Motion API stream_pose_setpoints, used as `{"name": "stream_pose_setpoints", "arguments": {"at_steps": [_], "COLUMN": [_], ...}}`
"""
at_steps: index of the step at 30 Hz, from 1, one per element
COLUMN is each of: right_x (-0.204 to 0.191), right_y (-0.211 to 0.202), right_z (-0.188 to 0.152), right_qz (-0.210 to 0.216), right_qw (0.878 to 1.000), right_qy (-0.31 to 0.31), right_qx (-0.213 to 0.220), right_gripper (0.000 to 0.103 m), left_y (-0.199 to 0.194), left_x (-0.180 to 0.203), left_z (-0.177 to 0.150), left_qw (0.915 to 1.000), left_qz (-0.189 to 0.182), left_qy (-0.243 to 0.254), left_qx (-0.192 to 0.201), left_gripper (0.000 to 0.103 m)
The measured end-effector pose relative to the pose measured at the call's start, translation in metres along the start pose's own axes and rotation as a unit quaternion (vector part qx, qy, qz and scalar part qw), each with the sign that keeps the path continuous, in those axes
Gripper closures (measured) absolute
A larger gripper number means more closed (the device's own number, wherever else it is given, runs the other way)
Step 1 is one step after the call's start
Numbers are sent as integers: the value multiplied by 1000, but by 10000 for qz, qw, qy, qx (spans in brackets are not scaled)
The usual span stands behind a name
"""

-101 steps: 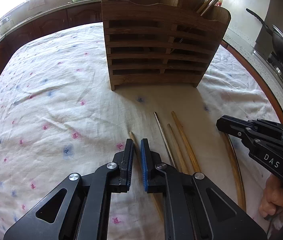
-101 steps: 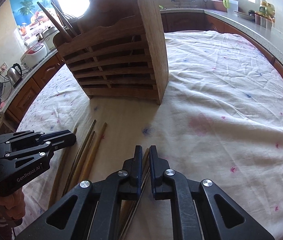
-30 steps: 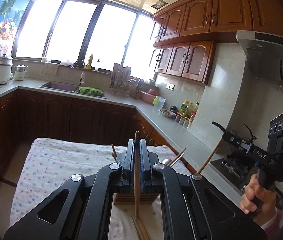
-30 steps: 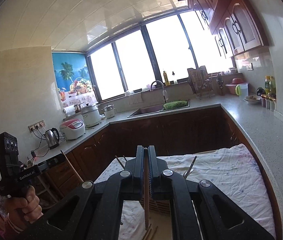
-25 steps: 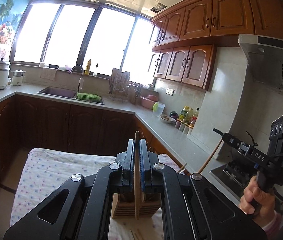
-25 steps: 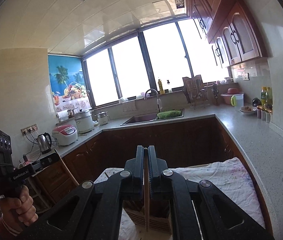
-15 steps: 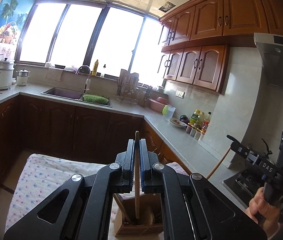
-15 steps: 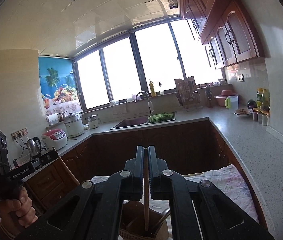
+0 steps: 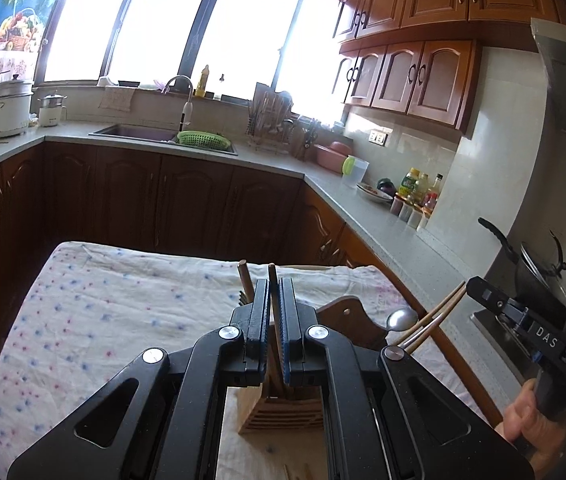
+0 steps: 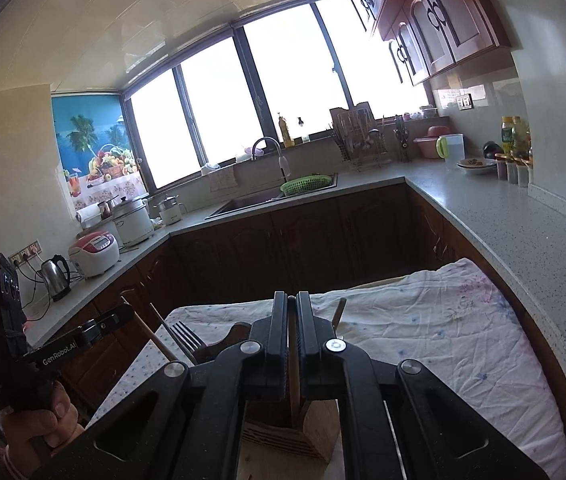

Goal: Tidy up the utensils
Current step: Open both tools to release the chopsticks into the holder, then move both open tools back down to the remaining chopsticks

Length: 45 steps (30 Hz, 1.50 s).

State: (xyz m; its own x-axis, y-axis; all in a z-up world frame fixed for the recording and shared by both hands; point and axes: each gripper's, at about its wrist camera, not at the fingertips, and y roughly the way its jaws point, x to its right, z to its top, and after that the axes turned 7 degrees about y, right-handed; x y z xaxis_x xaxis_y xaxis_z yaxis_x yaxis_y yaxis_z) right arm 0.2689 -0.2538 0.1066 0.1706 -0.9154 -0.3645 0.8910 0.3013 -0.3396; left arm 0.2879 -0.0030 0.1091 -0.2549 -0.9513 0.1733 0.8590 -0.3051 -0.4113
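Observation:
A slatted wooden utensil holder (image 9: 283,414) stands on the cloth-covered table; it also shows in the right wrist view (image 10: 303,432). My left gripper (image 9: 274,292) is shut on a wooden chopstick (image 9: 273,280), held upright with its lower end inside the holder. My right gripper (image 10: 292,308) is shut on another wooden chopstick (image 10: 294,380), also upright and reaching down into the holder. A spoon (image 9: 401,318), a fork (image 10: 185,336) and more chopsticks (image 9: 431,324) stand in the holder.
The white flowered tablecloth (image 9: 103,312) covers the table. More chopsticks (image 9: 287,474) lie on it just in front of the holder. Grey counters (image 10: 523,232), dark cabinets, a sink (image 9: 135,132) and a stove with a pan (image 9: 531,268) surround the table.
Both grippers have lowered their chopsticks toward the holder, which has risen in both views. Earlier, both took the chopsticks up from the table.

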Motion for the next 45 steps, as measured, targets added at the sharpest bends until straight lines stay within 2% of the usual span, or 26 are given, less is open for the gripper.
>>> {"name": "stream_pose_setpoints", "arguments": {"at_steps": [9, 13, 15, 16, 17, 18, 19, 20, 21, 23, 25, 26, 38, 45], "right_x": [2, 6, 7, 8, 8, 9, 9, 9, 9, 11, 13, 15, 35, 37], "right_y": [1, 1, -2, -5, -9, -13, -19, -24, -30, -40, -51, -55, -91, -106], "right_z": [3, 1, 2, 2, 3, 4, 5, 6, 6, 4, -1, -4, -80, -129], "right_qz": [-44, -53, -16, -2, 33, 84, 129, 169, 215, 273, 315, 316, 33, -254], "right_qw": [10000, 9998, 9997, 9997, 9997, 9995, 9993, 9990, 9986, 9979, 9972, 9970, 9959, 9948], "right_qy": [45, 156, 198, 225, 256, 300, 343, 377, 407, 474, 530, 560, 864, 726], "right_qx": [-58, -121, -115, -84, -32, 29, 102, 179, 250, 347, 420, 430, -280, -674], "right_gripper": [99, 94, 93, 88, 76, 69, 55, 42, 37, 16, 9, 7, 7, 6], "left_y": [1, 0, -5, -9, -14, -20, -27, -34, -40, -54, -65, -70, -102, -107], "left_x": [1, 0, -1, -2, -2, -2, -3, -3, -3, -6, -9, -11, -19, -12], "left_z": [0, 2, 3, 4, 4, 4, 4, 4, 4, 0, -7, -12, -99, -150], "left_qw": [10000, 10000, 10000, 10000, 10000, 9999, 9997, 9995, 9992, 9985, 9979, 9976, 9967, 9939], "left_qz": [26, 39, -12, -35, -20, 31, 92, 145, 192, 269, 370, 411, 439, 393], "left_qy": [41, 34, 9, 1, -10, -31, -49, -56, -61, -95, -177, -219, -656, -760], "left_qx": [-47, -60, -33, 2, 48, 121, 210, 289, 353, 461, 503, 508, -196, -693], "left_gripper": [99, 99, 96, 93, 84, 73, 67, 57, 47, 37, 25, 21, 21, 21]}}
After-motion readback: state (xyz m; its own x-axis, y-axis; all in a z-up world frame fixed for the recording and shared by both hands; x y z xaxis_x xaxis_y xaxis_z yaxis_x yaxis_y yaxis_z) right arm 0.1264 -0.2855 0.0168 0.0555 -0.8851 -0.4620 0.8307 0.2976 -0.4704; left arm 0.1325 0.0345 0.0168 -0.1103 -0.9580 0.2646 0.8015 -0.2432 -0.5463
